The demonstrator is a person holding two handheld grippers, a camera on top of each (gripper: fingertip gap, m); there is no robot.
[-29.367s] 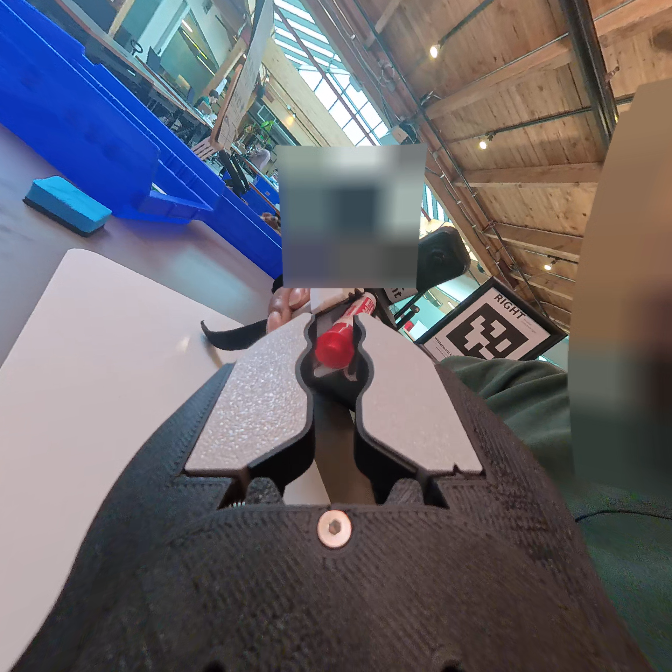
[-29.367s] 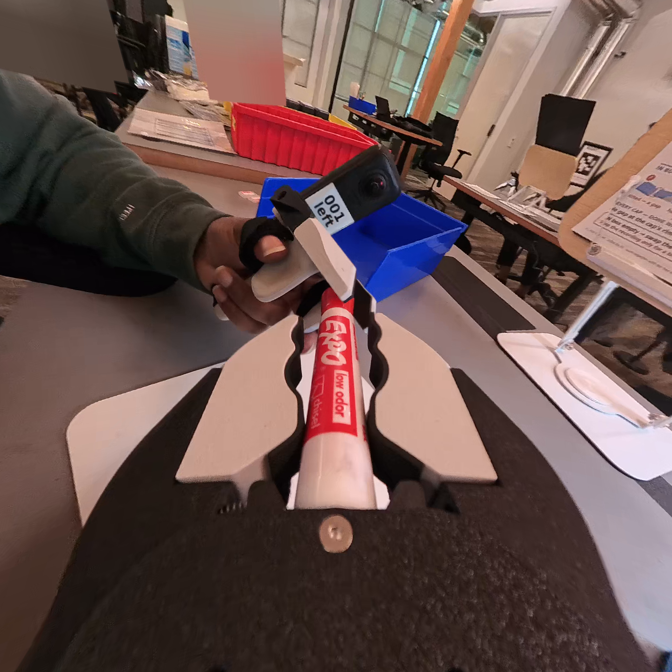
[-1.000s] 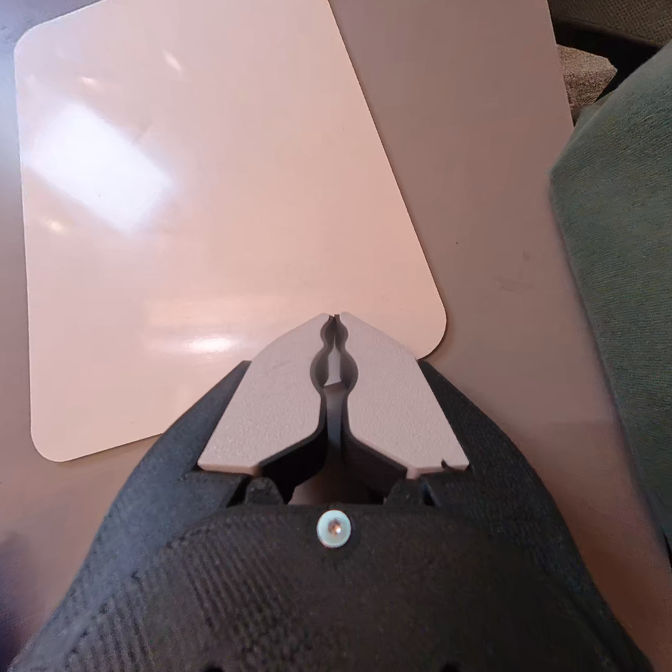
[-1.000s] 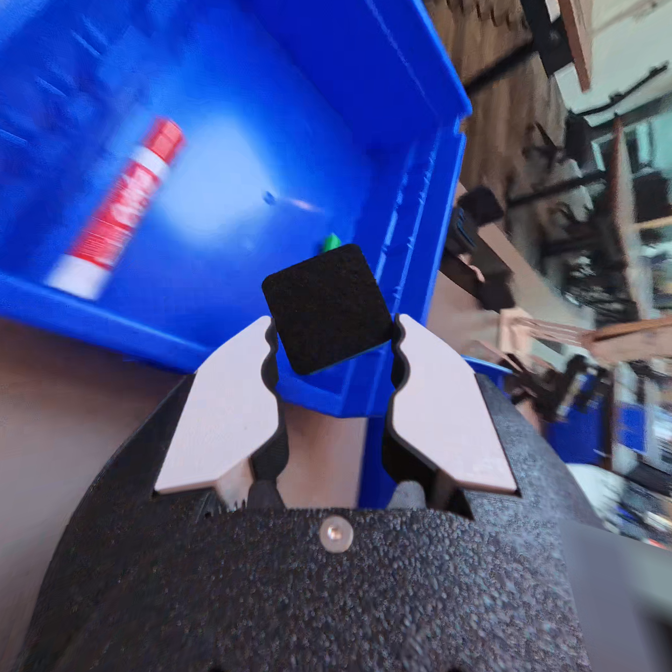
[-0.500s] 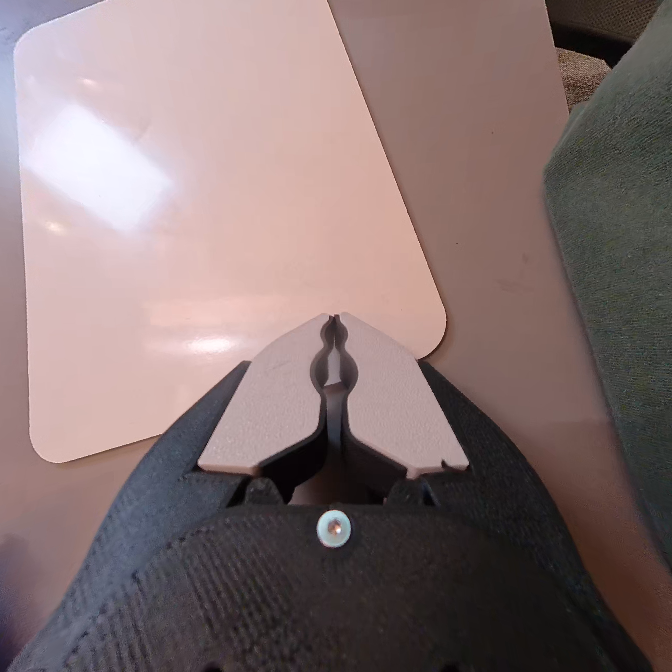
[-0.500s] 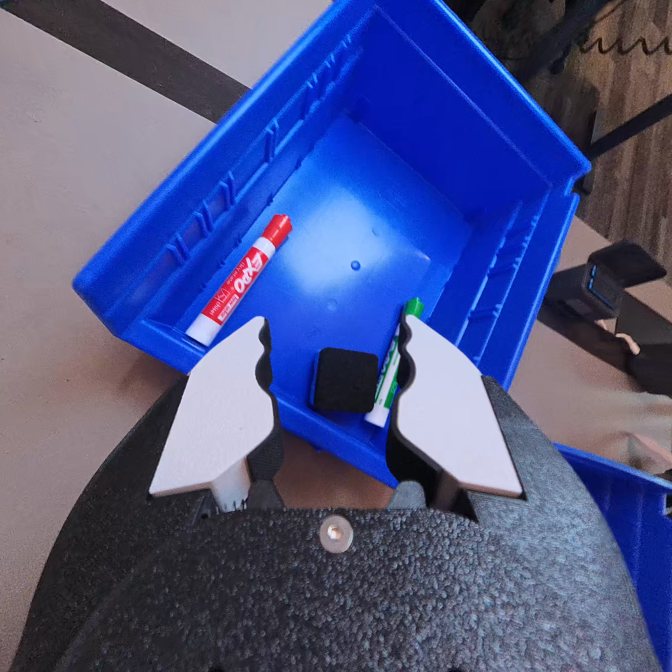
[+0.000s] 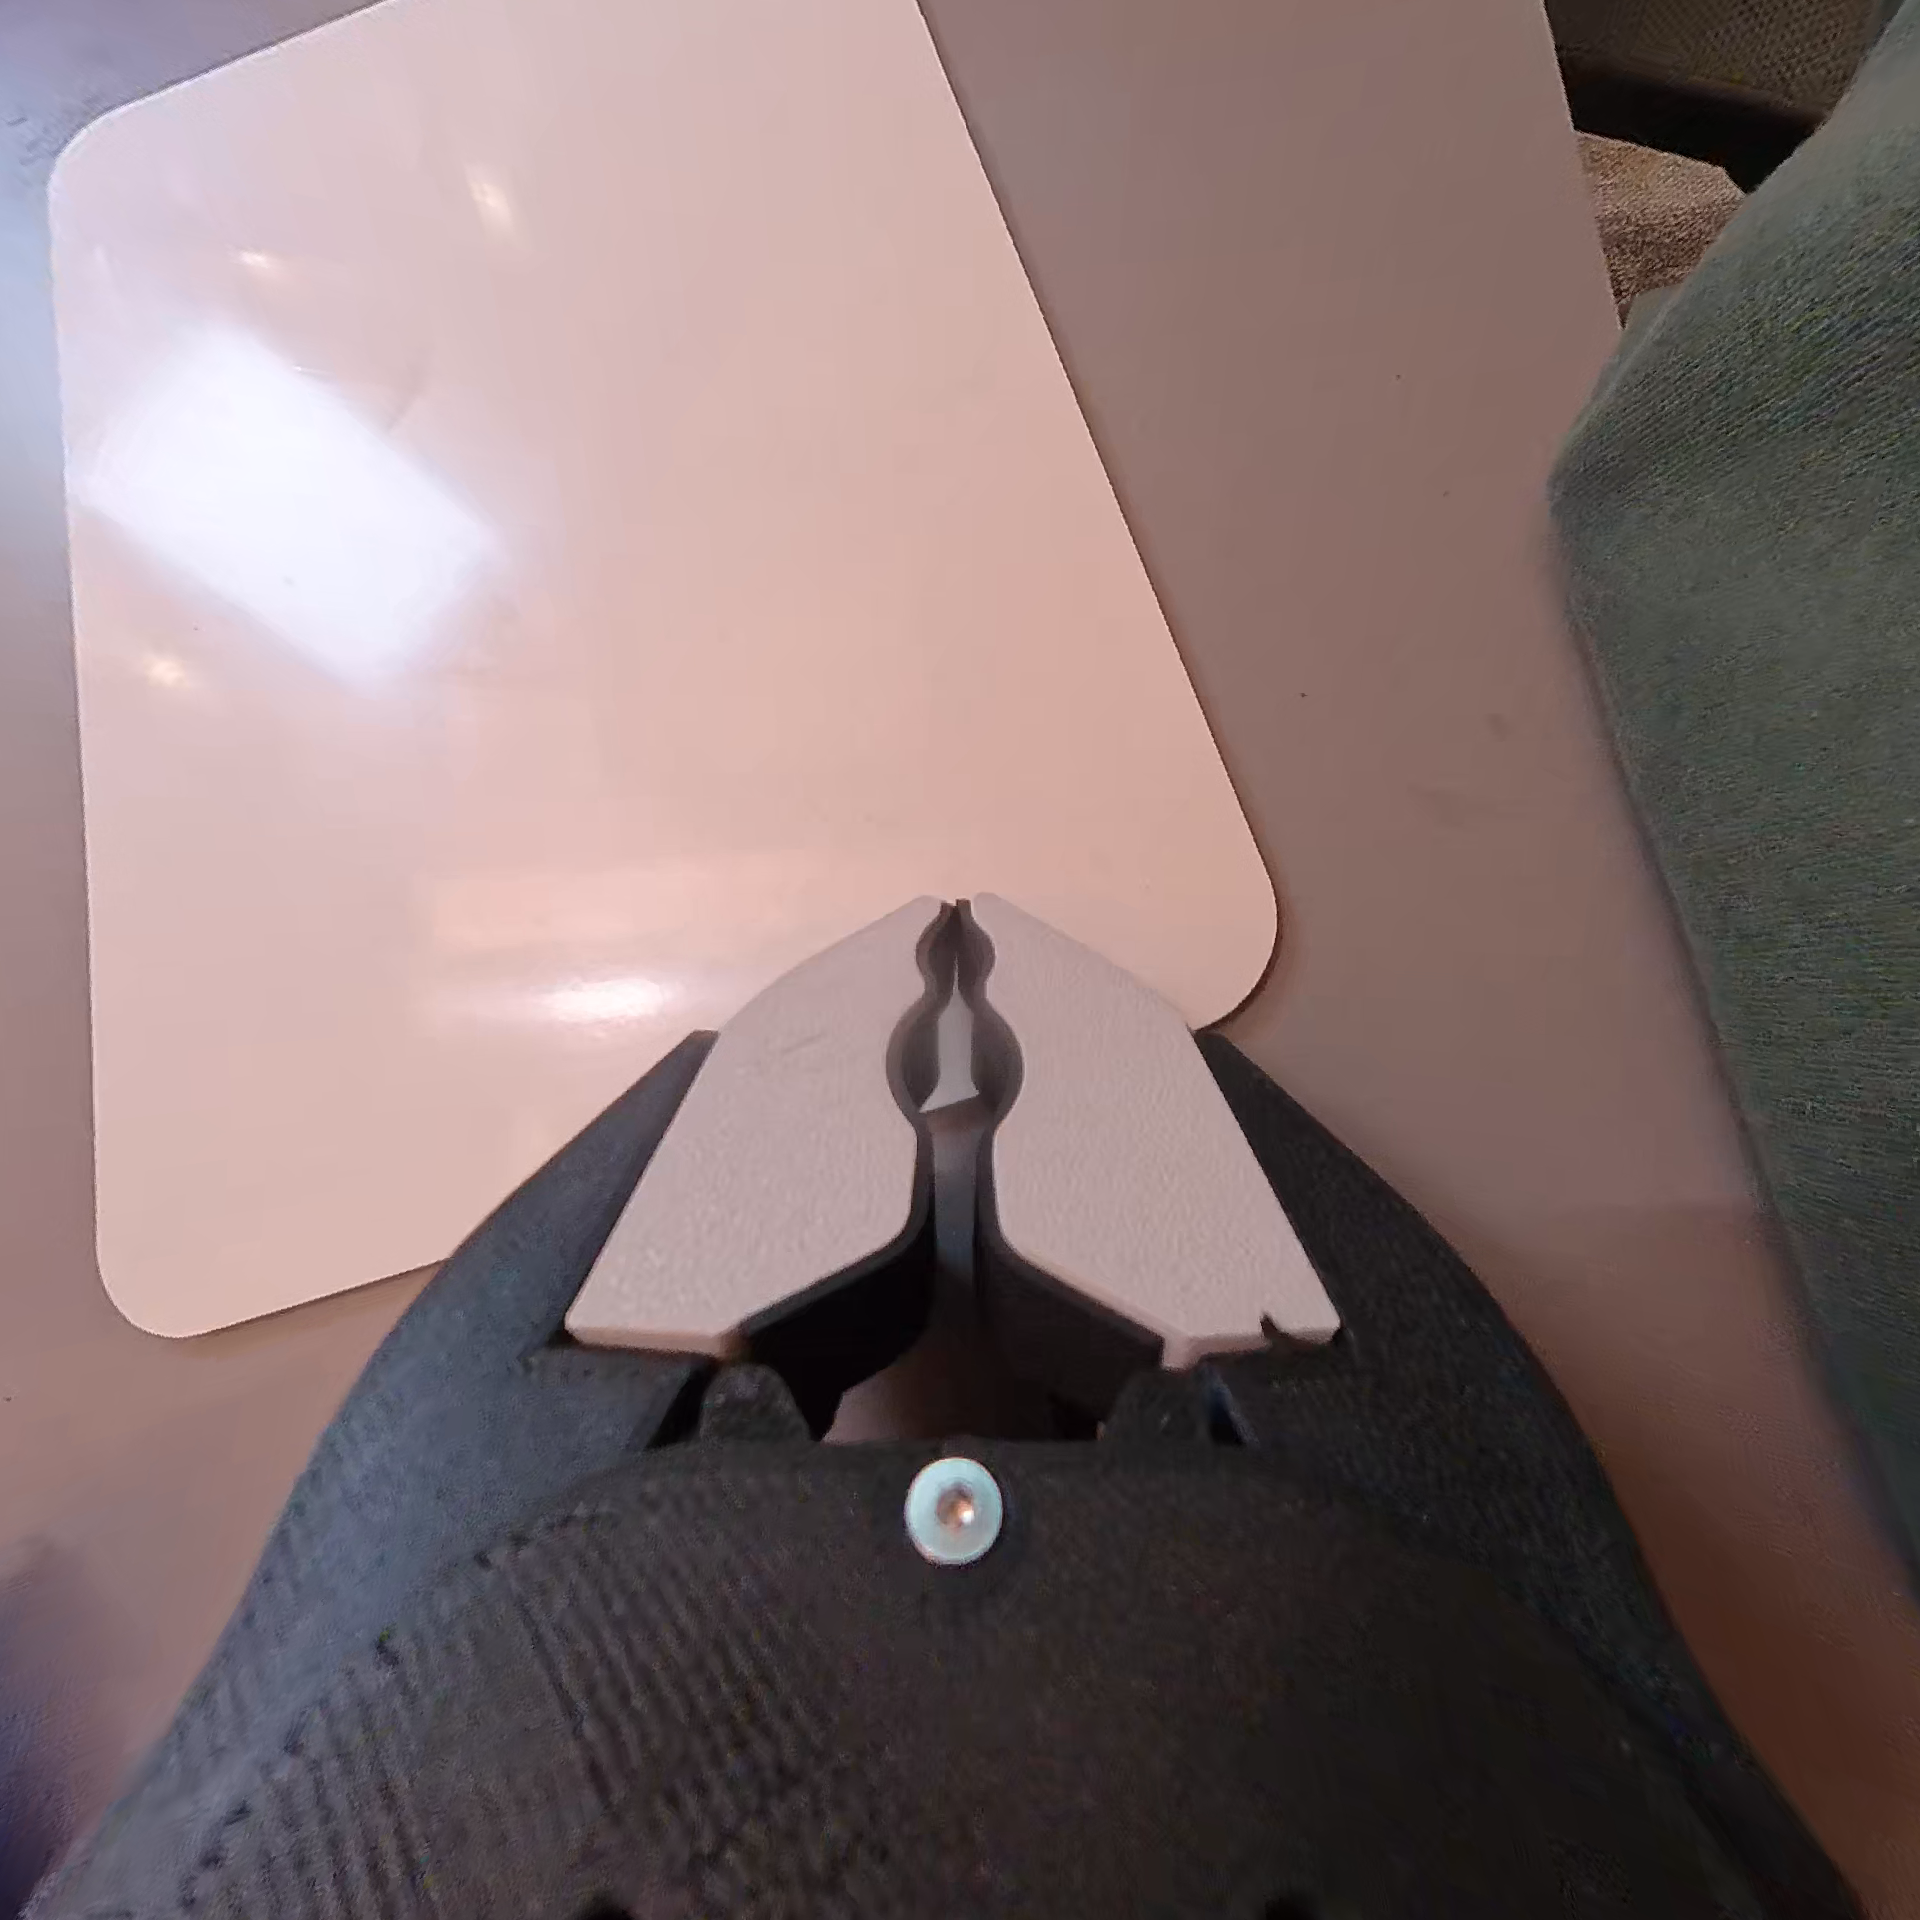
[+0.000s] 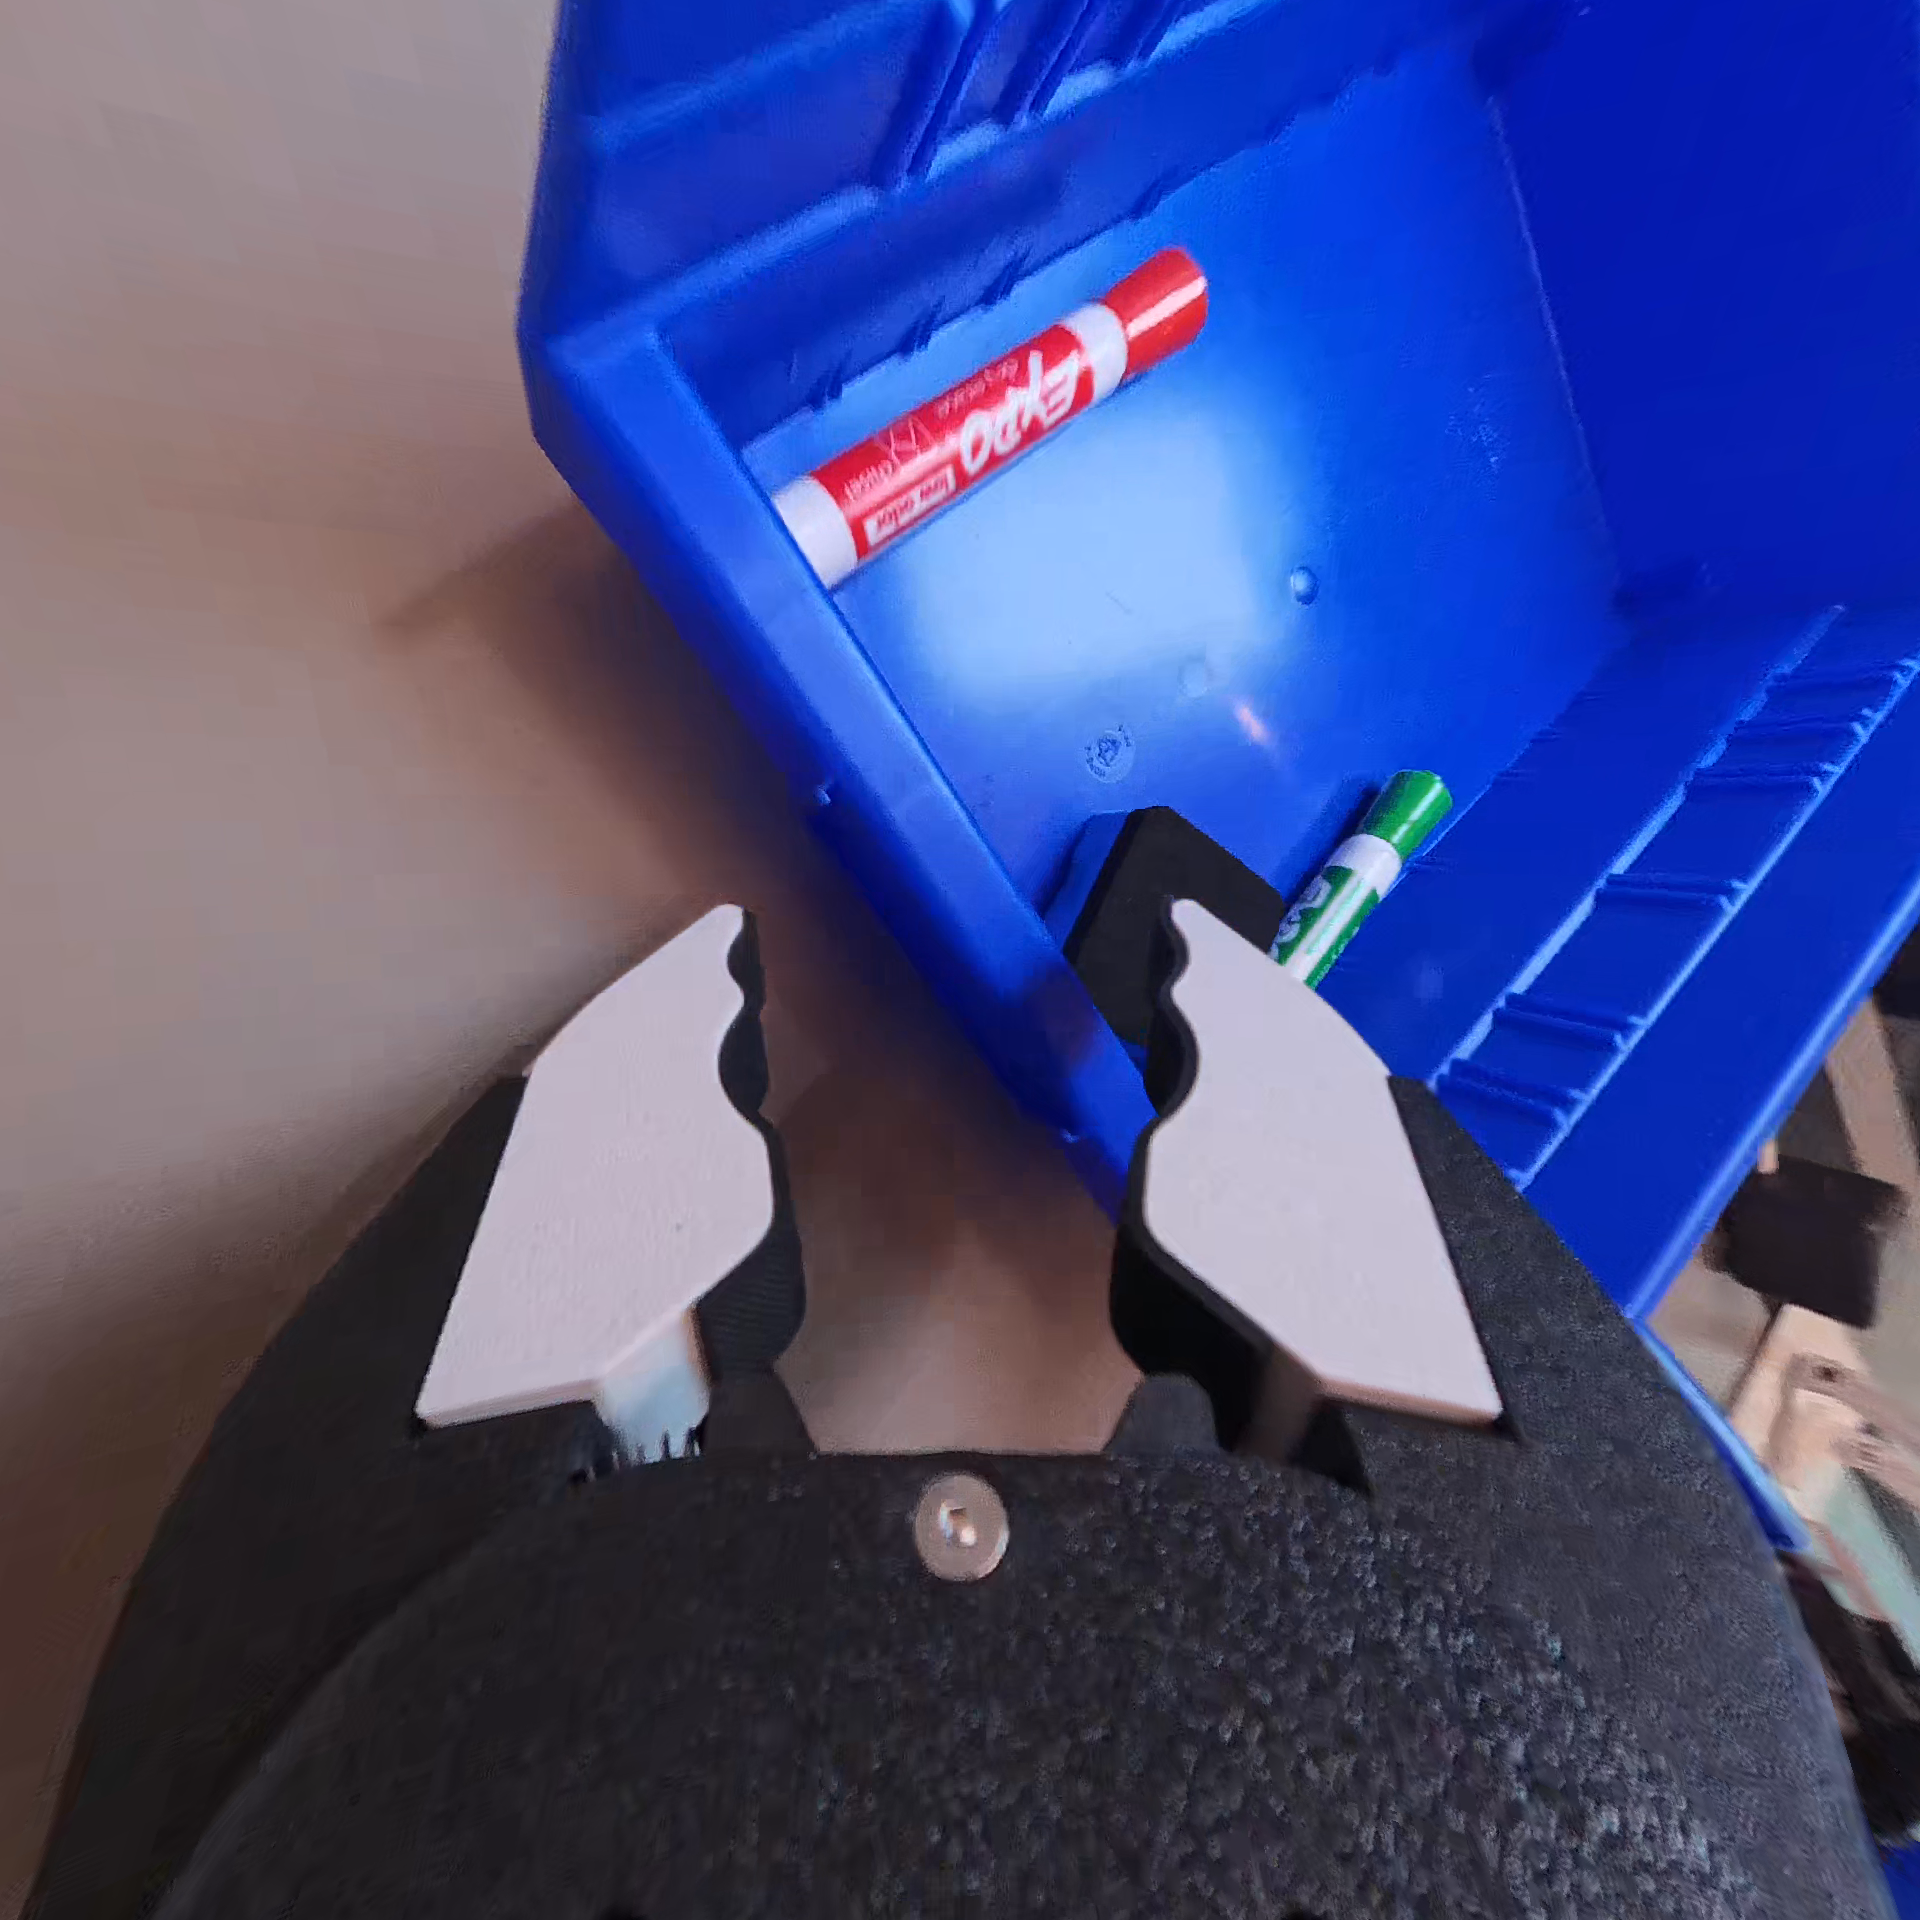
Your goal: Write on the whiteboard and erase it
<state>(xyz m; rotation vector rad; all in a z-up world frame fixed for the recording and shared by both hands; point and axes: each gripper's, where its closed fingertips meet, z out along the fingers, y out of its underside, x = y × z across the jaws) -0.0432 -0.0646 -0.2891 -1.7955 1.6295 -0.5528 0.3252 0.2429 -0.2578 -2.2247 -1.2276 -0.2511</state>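
With my right claw (image 8: 956, 997) spread empty just outside the blue bin (image 8: 914, 831), I judge it best to lift straight clear of its near wall, leaving the black eraser (image 8: 1153, 894) inside beside the green marker (image 8: 1361, 873), the red marker (image 8: 997, 416) farther in, while my left claw (image 7: 958, 914), pinched closed on nothing, hovers over the clean whiteboard (image 7: 520, 520).

Eraser (image 8: 1153, 914) released into blue bin (image 8: 935, 831), red marker (image 8: 997, 416) there too, right tool (image 8: 956, 925) emptied, left tool (image 7: 958, 904) emptied

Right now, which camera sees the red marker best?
The right wrist view: the red marker lies capped and in full view inside the blue bin. The left wrist view shows none of it, only the whiteboard on the table.
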